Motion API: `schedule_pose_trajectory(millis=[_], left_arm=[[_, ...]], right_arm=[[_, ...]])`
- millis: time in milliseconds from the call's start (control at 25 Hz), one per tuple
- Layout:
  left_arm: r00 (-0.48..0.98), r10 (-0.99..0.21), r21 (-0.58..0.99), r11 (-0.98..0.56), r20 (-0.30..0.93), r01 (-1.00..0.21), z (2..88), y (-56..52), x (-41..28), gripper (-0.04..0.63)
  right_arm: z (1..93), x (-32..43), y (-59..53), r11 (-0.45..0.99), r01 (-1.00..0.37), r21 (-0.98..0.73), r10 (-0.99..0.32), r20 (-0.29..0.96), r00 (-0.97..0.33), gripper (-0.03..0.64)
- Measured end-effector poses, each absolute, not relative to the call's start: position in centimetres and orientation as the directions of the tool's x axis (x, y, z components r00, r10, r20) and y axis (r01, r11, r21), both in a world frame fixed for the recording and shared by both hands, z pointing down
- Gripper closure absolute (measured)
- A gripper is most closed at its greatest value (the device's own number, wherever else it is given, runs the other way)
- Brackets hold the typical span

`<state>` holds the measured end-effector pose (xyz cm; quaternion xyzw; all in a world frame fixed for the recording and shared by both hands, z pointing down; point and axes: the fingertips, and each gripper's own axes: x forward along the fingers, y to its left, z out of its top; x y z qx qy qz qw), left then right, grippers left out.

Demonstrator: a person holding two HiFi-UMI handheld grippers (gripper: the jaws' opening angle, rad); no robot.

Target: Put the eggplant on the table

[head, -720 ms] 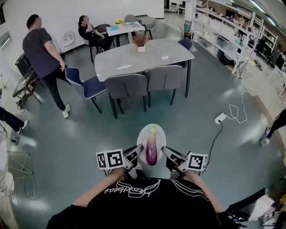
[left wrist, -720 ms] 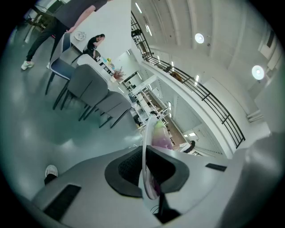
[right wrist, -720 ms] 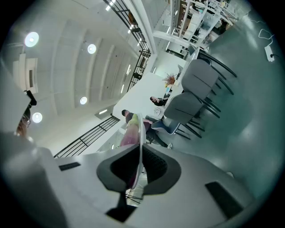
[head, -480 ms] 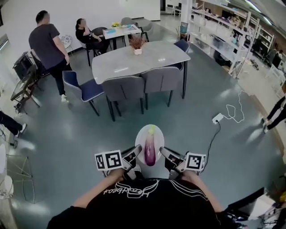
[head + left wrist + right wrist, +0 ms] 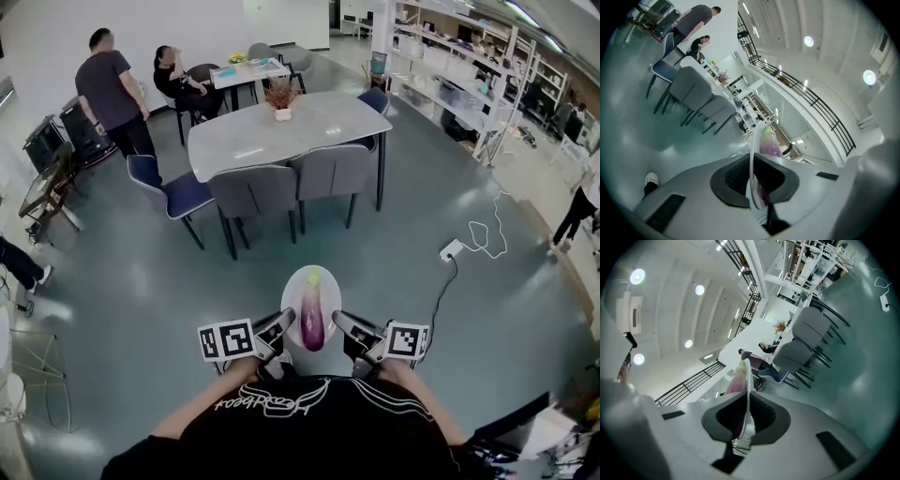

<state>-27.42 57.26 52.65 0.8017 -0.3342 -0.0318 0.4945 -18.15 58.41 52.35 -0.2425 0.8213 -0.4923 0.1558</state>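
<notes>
**Purple eggplant (image 5: pixel 312 323) on plate (image 5: pixel 328 289), carried clear of table**

- Floor (image 5: pixel 141 291): grey-green, glossy, fills most of head view.
- Table (image 5: pixel 309 122): pale grey top, small potted plant (image 5: pixel 281 97) on it. Stands across open floor, well apart from plate.
- Grey chairs (image 5: pixel 251 192): two at table's near edge.
- Plate: white, held about level just in front of person's torso, betw. both grippers.
- L gripper (image 5: pixel 284 323): jaws narrow, clamped on plate's left rim.
- R gripper (image 5: pixel 339 322): jaws narrow, clamped on plate's right rim.
- Eggplant: long, glossy, deep purple, paler violet toward yellow-green stem cap. Lies lengthwise along plate's middle, cap end pointing away from person toward table. On plate, not on table.
</notes>
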Motion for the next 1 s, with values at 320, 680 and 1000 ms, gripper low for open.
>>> schedule_pose_trajectory(millis=[320,680,1000], left_arm=[[0.770,-0.577,0.811,-0.291,0.274,-0.507,52.7,58.0,-29.1,0.568],[0.777,-0.561,0.823,-0.272,0.285,-0.498,52.9,57.6,-27.6,0.568],[0.786,-0.524,0.798,-0.291,0.329,-0.528,52.4,57.0,-25.6,0.568]], right_arm=[[52.5,-19.8,59.1,0.402,-0.237,-0.885,-0.548,-0.025,-0.836,0.597],[52.3,-18.4,58.8,0.403,-0.231,-0.885,-0.552,-0.034,-0.833,0.597],[52.4,-16.3,58.2,0.382,-0.212,-0.900,-0.572,-0.050,-0.819,0.597]])
